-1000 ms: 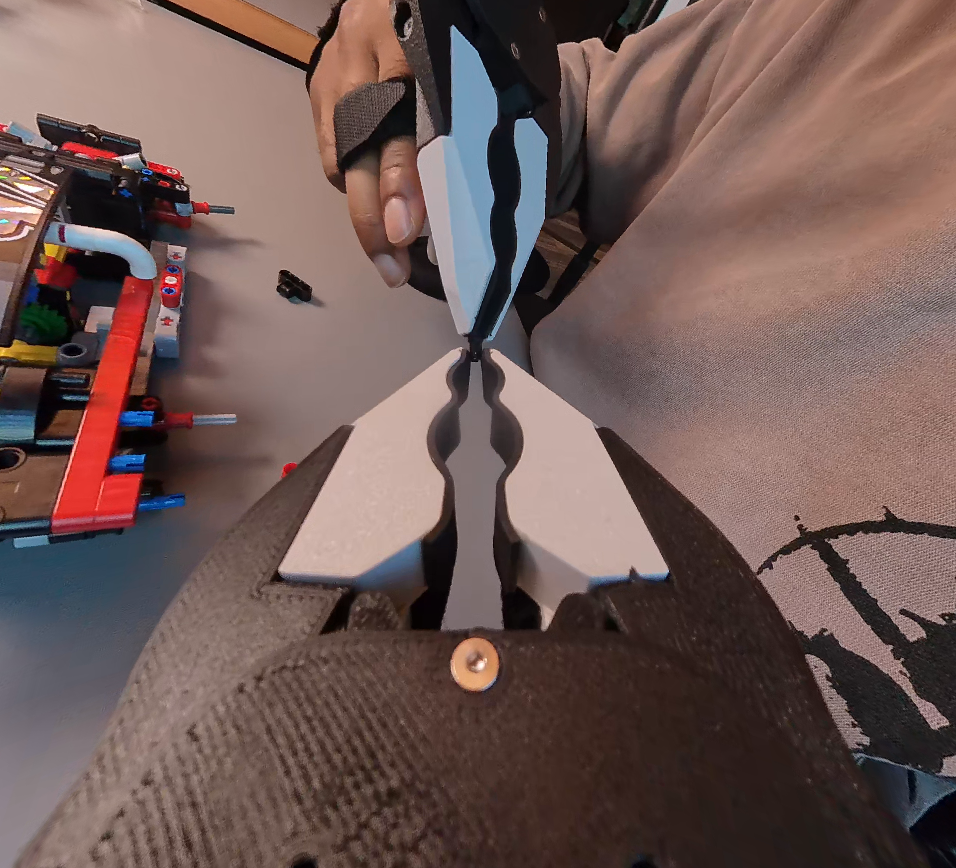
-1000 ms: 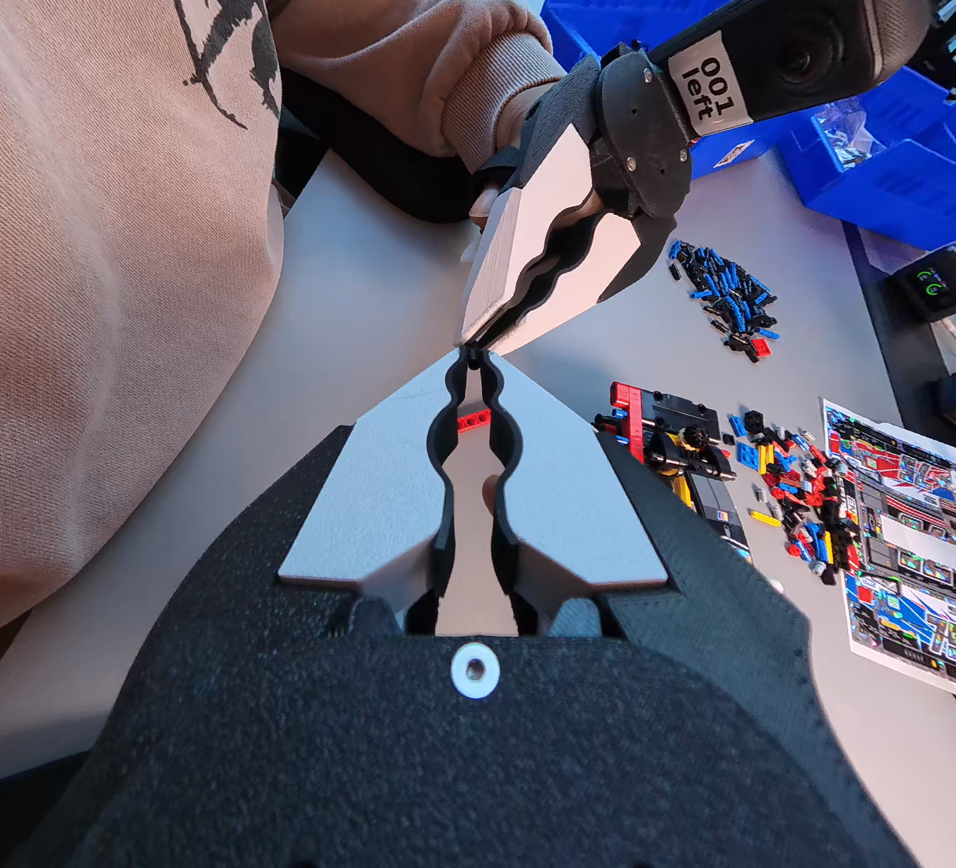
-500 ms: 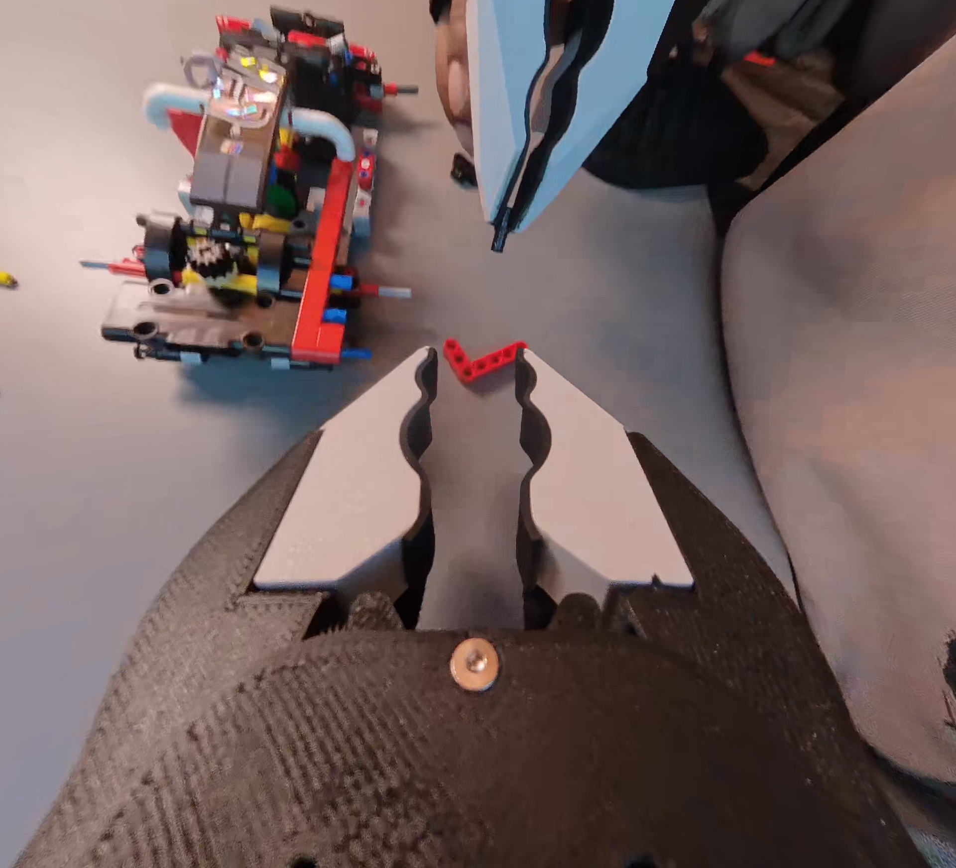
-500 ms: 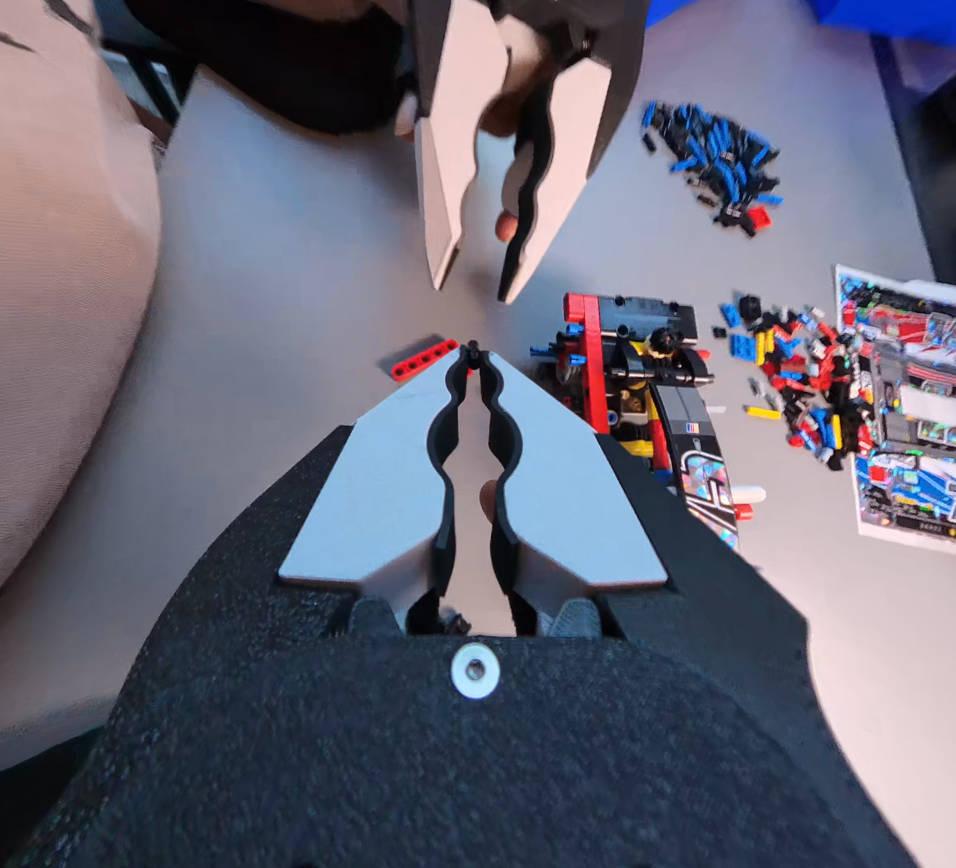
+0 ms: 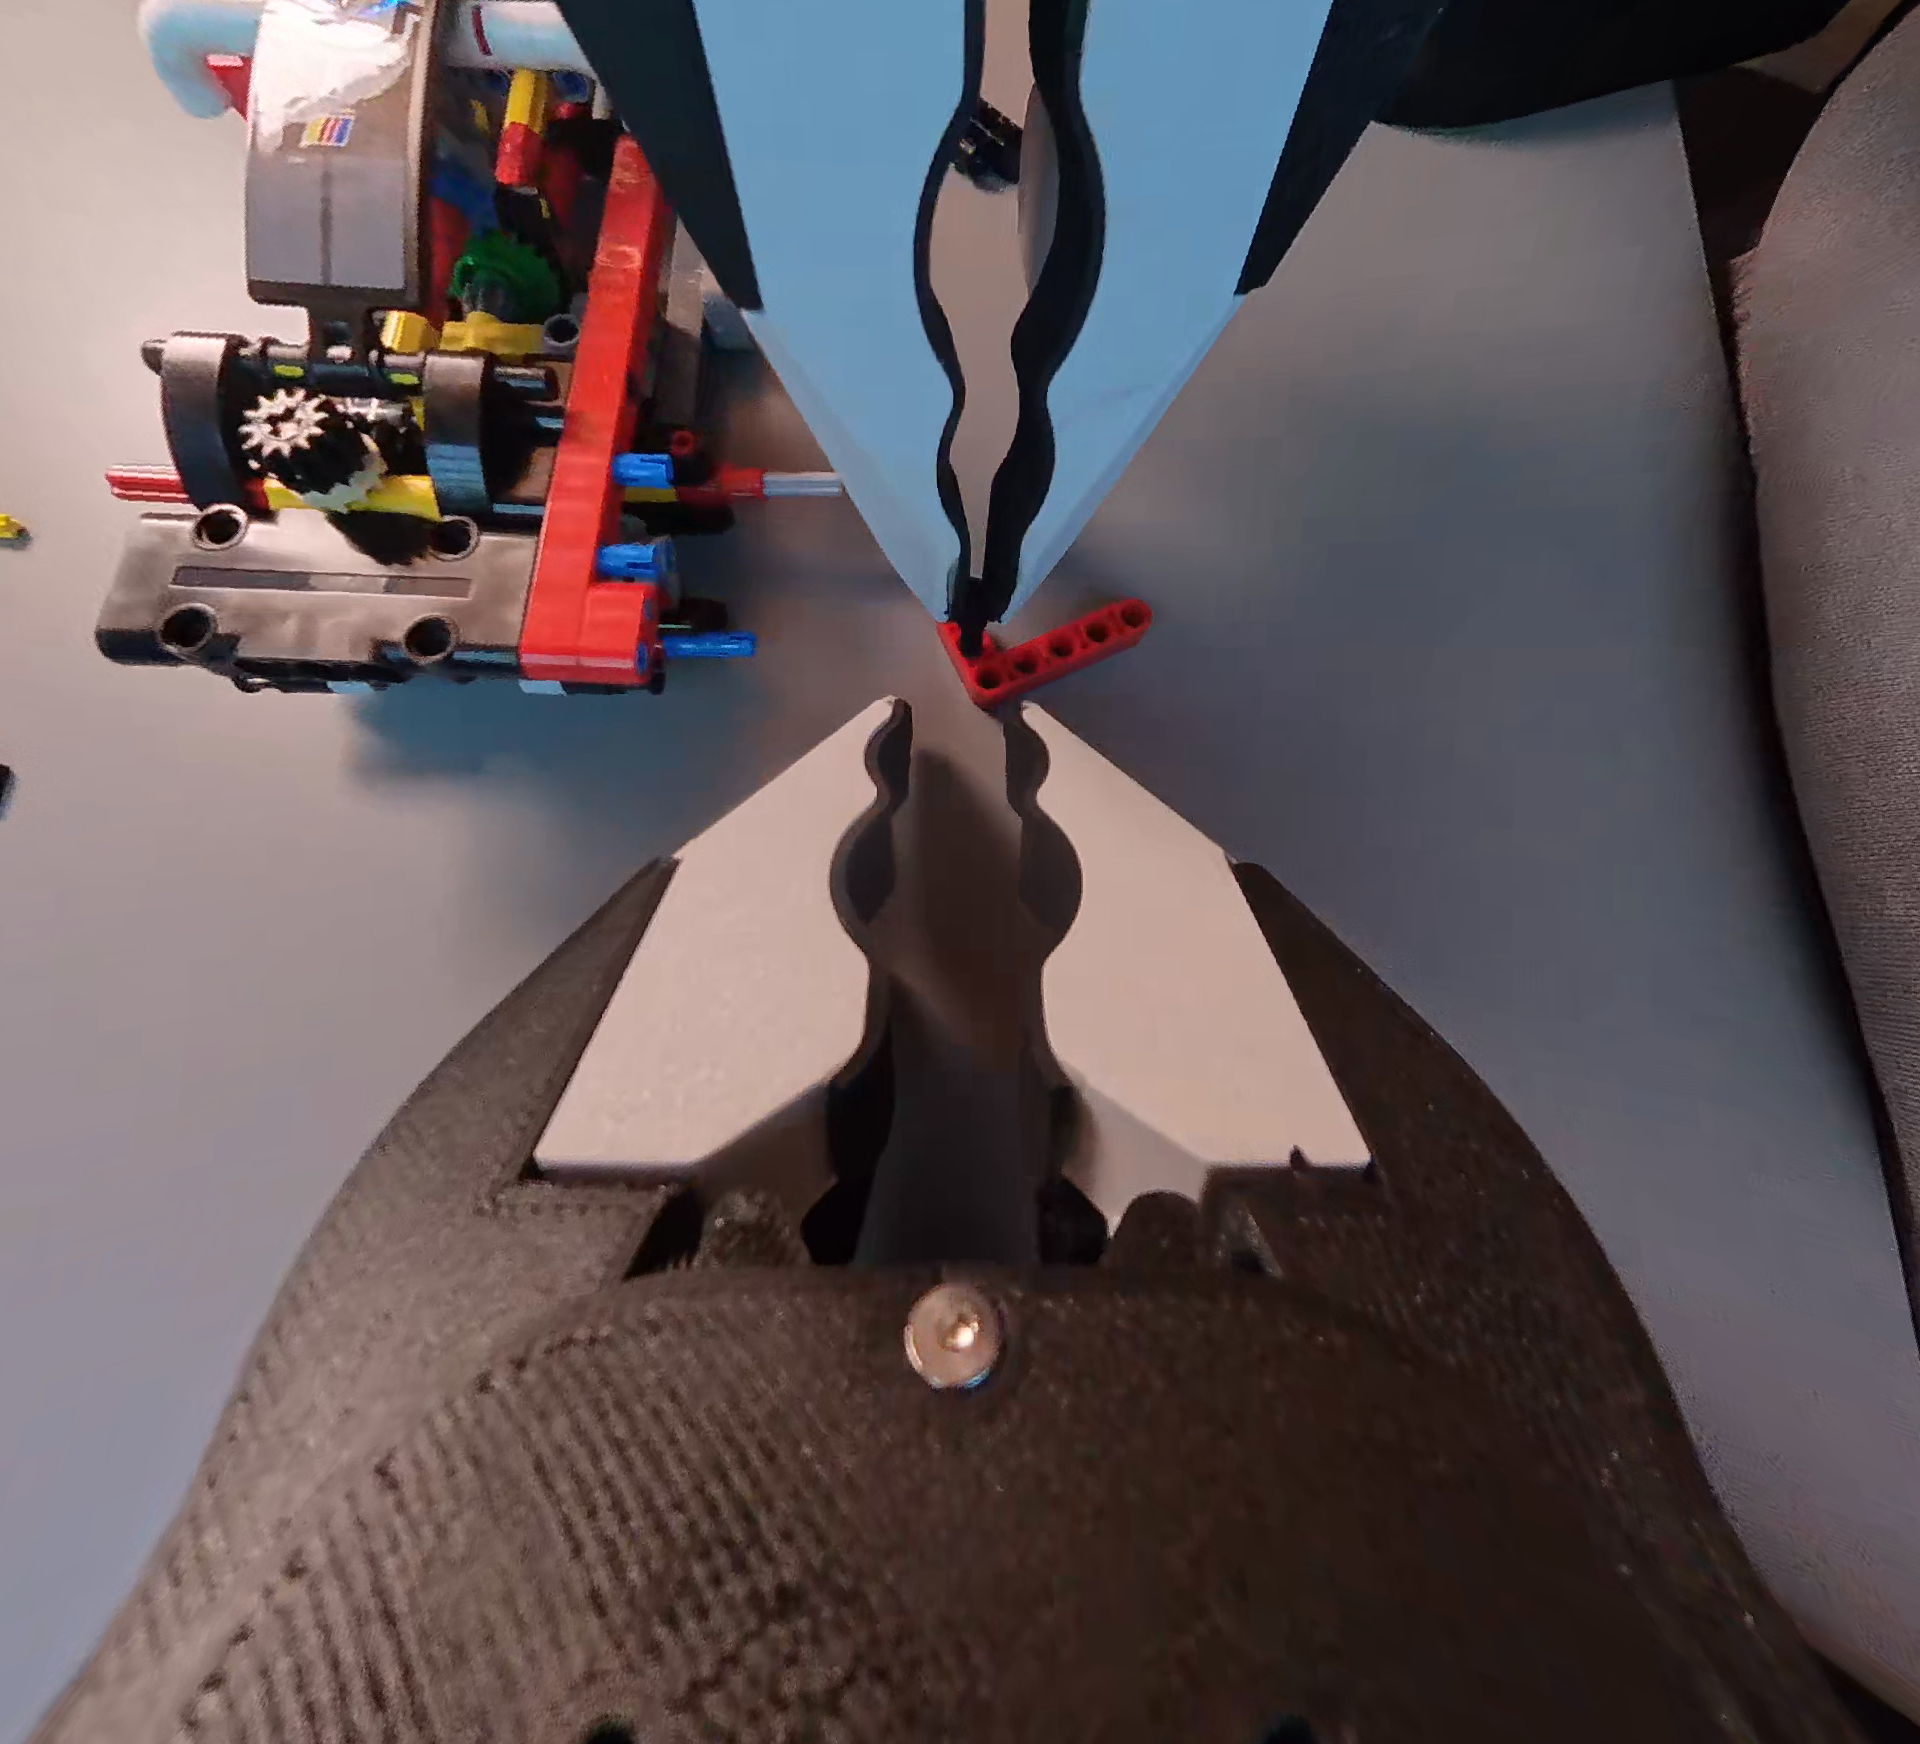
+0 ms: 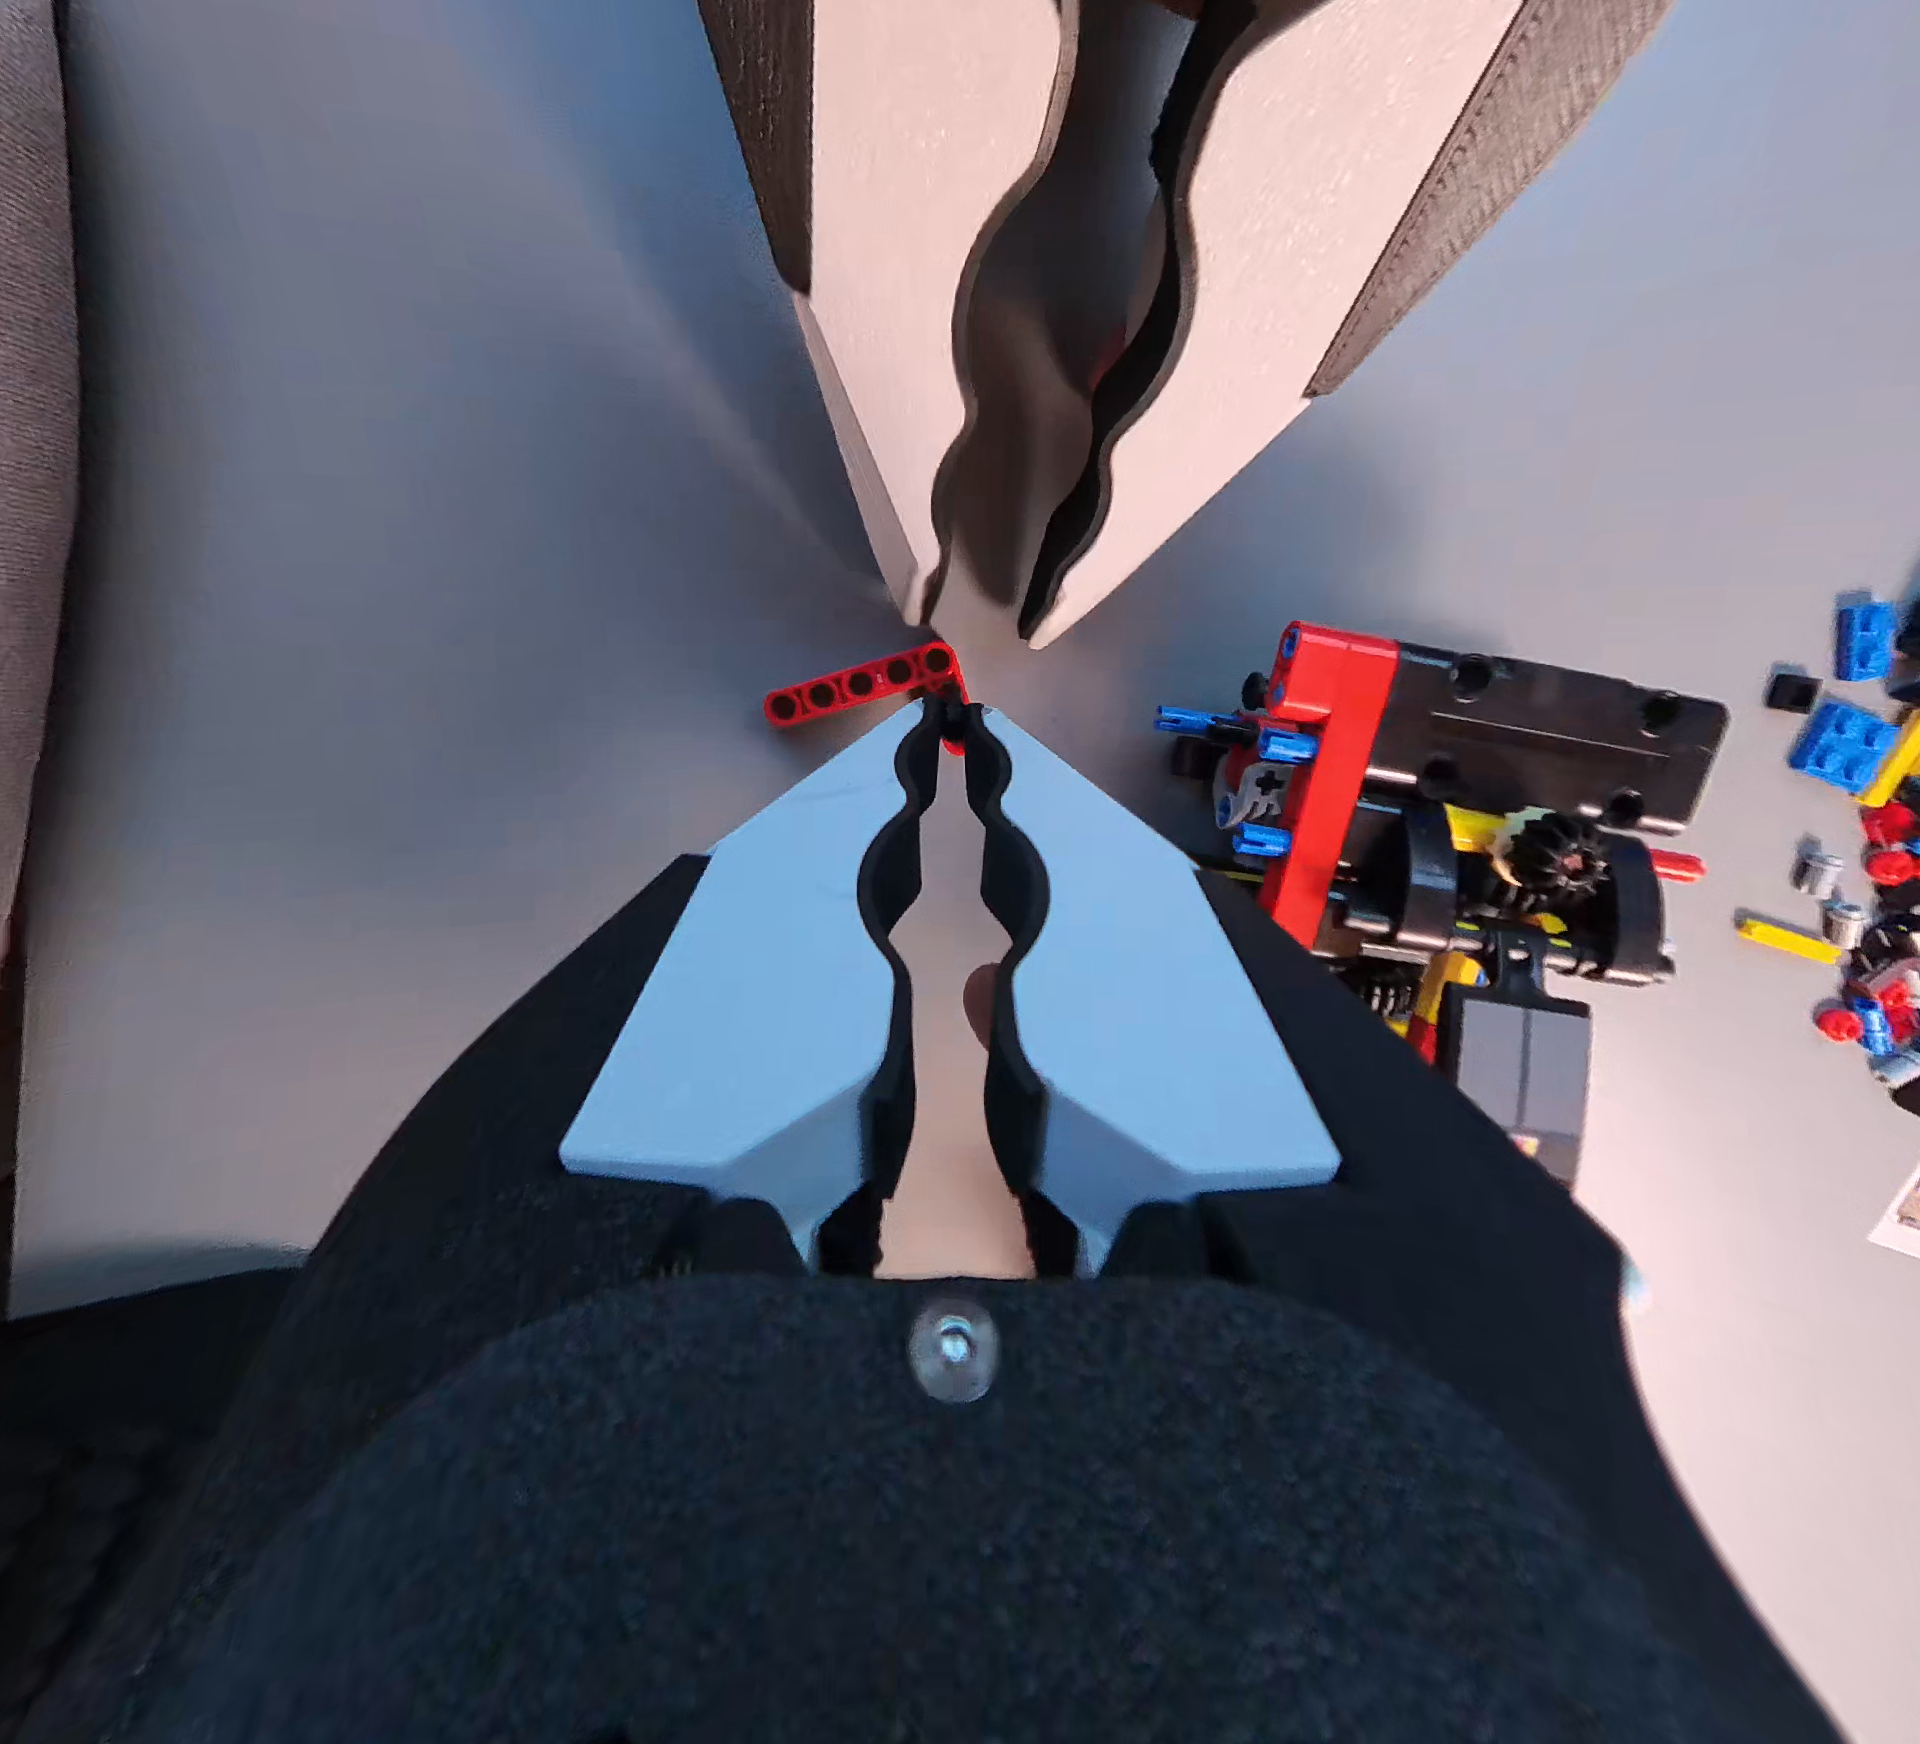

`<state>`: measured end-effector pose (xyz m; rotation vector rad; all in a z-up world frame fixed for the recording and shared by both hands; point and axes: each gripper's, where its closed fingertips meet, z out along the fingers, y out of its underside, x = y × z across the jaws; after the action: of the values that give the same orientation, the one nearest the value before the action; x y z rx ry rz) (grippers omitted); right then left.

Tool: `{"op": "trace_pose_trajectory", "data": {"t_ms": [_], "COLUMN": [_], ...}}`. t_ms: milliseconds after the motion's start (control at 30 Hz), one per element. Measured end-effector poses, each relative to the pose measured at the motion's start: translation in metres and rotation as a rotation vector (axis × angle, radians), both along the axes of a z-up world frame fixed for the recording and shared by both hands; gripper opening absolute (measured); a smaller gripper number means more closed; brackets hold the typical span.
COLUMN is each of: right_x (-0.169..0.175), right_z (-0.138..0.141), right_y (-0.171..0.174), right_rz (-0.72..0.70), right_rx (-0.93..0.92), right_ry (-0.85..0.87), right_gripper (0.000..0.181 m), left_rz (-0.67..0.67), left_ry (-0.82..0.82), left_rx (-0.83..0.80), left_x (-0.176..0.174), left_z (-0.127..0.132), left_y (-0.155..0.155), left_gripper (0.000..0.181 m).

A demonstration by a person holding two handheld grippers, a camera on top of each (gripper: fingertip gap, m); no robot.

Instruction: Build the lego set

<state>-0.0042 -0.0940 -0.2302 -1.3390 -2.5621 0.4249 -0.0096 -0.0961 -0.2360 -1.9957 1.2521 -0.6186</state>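
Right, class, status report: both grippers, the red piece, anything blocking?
Left gripper open, just short of red L-shaped beam. Right gripper shut on small black pin, tip at the beam's corner. Car model sits apart; nothing blocking.

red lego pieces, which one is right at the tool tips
The loose red L-shaped beam lying alone on the table; the other red beam is built into the model off to the side.

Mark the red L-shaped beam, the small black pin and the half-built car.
red L-shaped beam (image 5: pixel 1060 645): left wrist view, middle of its long arm.
small black pin (image 6: pixel 950 730): right wrist view, the bit showing between the right gripper's fingers.
half-built car (image 6: pixel 1335 759): right wrist view, its red side beam.
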Motion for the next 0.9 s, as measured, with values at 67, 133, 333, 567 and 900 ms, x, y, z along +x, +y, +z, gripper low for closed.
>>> {"op": "trace_pose_trajectory", "data": {"t_ms": [67, 133, 333, 567, 900], "right_x": [0.000, -0.001, -0.002, -0.001, 0.003], "right_z": [0.000, 0.000, 0.000, -0.001, -0.001], "right_y": [0.000, 0.001, 0.002, 0.003, 0.009], "right_rz": [0.007, 0.006, -0.003, -0.020, -0.089], "right_rx": [0.011, 0.017, 0.022, 0.053, 0.056], "right_ry": [-0.032, -0.067, -0.134, -0.160, -0.291], "right_gripper": [0.002, 0.002, 0.001, 0.001, 0.001], "left_rz": [0.000, -0.003, 0.029, 0.021, -0.042], "left_ry": [0.009, 0.022, 0.019, 0.029, 0.068], "left_rx": [0.015, 0.040, 0.096, 0.153, 0.365], "left_x": [0.000, 0.001, -0.005, -0.015, 0.004], "left_z": [-0.001, -0.002, -0.002, 0.004, 0.020], "left_y": [0.001, 0.003, 0.010, 0.007, -0.029], "left_gripper": [0.015, 0.014, 0.013, 0.013, 0.013]}}
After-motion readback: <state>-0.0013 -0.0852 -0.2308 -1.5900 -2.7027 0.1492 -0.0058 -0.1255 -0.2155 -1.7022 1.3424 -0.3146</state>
